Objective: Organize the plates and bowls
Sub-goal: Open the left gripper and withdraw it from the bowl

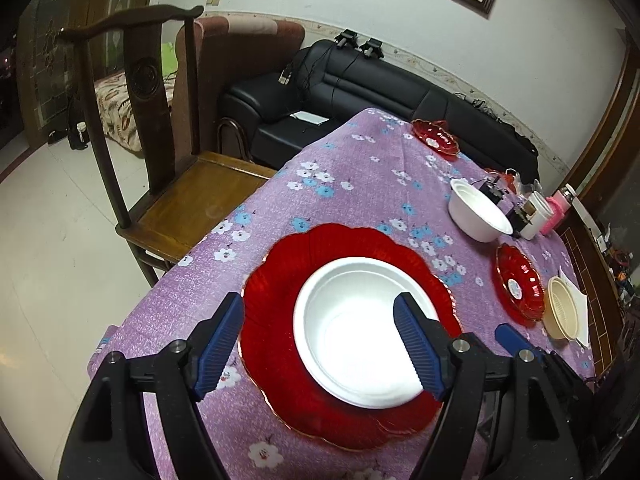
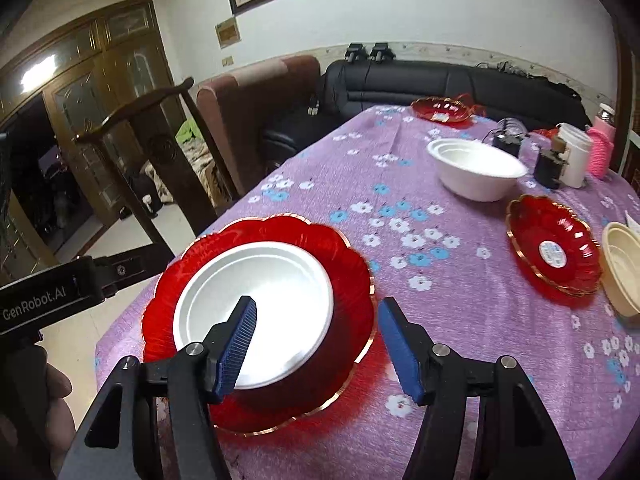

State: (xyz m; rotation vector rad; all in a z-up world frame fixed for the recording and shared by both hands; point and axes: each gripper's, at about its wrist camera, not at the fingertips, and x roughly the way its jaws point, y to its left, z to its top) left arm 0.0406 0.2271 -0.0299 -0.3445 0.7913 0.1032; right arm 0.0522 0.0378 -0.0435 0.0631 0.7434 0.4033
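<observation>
A big red scalloped plate (image 1: 272, 320) (image 2: 352, 280) lies on the purple flowered tablecloth (image 1: 360, 184) near the table's corner. A white foam bowl (image 1: 360, 336) (image 2: 276, 280) sits upright in its middle. My left gripper (image 1: 320, 300) hovers open above them, its blue pads either side of the bowl's left half and touching nothing. My right gripper (image 2: 317, 304) is open too, raised over the plate's right part, pads free. One right fingertip (image 1: 512, 336) shows in the left wrist view.
Stacked white bowls (image 1: 476, 212) (image 2: 476, 172) stand further back. A smaller red plate (image 1: 518, 284) (image 2: 554, 248) and a beige bowl (image 1: 562, 308) (image 2: 622, 272) lie right. Another red plate (image 1: 436, 136) sits at the far edge. A wooden chair (image 1: 160, 120) stands left of the table.
</observation>
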